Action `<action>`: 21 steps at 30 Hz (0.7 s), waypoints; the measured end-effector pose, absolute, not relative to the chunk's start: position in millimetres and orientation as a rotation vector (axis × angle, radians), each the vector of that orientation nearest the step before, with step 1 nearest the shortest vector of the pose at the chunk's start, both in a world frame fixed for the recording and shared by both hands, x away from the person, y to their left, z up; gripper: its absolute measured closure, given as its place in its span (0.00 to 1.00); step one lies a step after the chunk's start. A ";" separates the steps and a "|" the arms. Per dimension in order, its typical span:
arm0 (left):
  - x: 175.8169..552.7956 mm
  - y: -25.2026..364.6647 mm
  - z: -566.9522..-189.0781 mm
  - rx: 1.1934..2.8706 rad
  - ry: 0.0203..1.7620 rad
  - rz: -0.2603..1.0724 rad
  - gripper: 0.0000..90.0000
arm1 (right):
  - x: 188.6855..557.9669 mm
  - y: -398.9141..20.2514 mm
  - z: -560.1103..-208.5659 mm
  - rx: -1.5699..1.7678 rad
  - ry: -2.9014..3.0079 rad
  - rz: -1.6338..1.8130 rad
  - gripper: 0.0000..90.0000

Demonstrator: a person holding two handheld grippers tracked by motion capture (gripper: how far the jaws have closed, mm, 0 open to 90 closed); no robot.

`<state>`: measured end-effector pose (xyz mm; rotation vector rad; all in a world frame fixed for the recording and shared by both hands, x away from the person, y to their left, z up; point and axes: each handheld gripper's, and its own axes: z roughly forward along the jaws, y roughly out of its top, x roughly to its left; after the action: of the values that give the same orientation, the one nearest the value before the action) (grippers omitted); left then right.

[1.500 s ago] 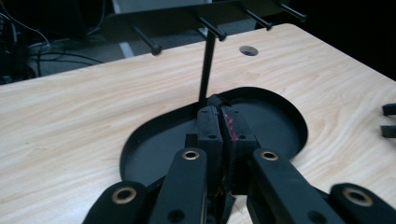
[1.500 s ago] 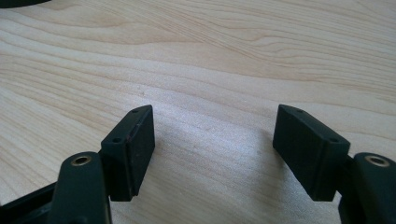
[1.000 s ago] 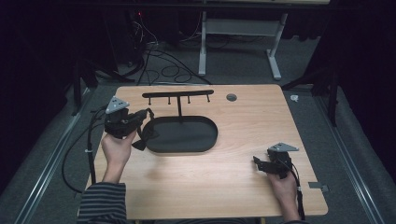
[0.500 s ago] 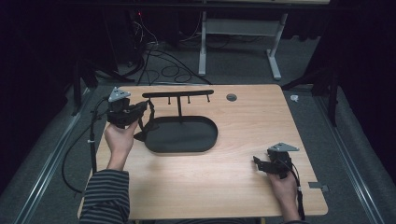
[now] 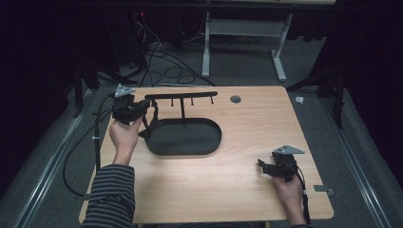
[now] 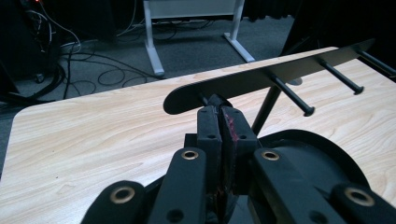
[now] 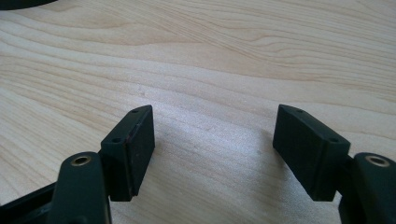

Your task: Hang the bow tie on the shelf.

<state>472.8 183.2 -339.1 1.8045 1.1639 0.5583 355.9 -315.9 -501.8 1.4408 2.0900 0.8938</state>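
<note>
Dark room, grey carpet floor, cables (image 5: 157,57) and white desk legs (image 5: 247,47) behind a light wood table (image 5: 214,190). No readable writing or brand anywhere.

Black rack (image 5: 183,133) stands left of centre on the table: oval tray base, thin upright post, horizontal bar (image 5: 180,96) on top with short pegs sticking out of its side. Small grey round cap (image 5: 235,99) set in the table just right of the bar's end. Small white bit (image 5: 299,99) on the floor off the far right table corner.

Left tool (image 5: 140,110) held in a hand with a striped sleeve, at the left end of the bar. Left gripper view: jaws clenched flat against each other, reddish smear on one pad (image 6: 232,128), tips right under the bar's rounded end (image 6: 187,98); nothing clearly seen between the pads, contact with the bar cannot be told. Pegs (image 6: 289,95) run off to the right of the tips.

Right tool (image 5: 264,166) low at the near right of the table, well apart from the rack, jaws released wide over bare wood in the right gripper view (image 7: 212,135).

Against the earlier frames: left hand has shifted away from the person, from beside the tray up to the bar's end. Right hand unchanged.
</note>
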 end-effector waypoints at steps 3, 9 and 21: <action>473.8 183.1 -340.2 1.800 1.172 0.573 0.96 | 355.9 -316.1 -501.8 1.442 2.090 0.896 0.34; 473.4 182.1 -340.7 1.812 1.166 0.570 0.95 | 355.8 -316.2 -501.8 1.442 2.091 0.898 0.34; 465.2 184.2 -341.8 1.825 1.151 0.560 0.83 | 355.7 -316.1 -501.8 1.439 2.091 0.895 0.34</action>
<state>465.2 184.2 -341.8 1.8246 1.1515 0.5597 355.7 -316.1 -501.8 1.4394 2.0914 0.8948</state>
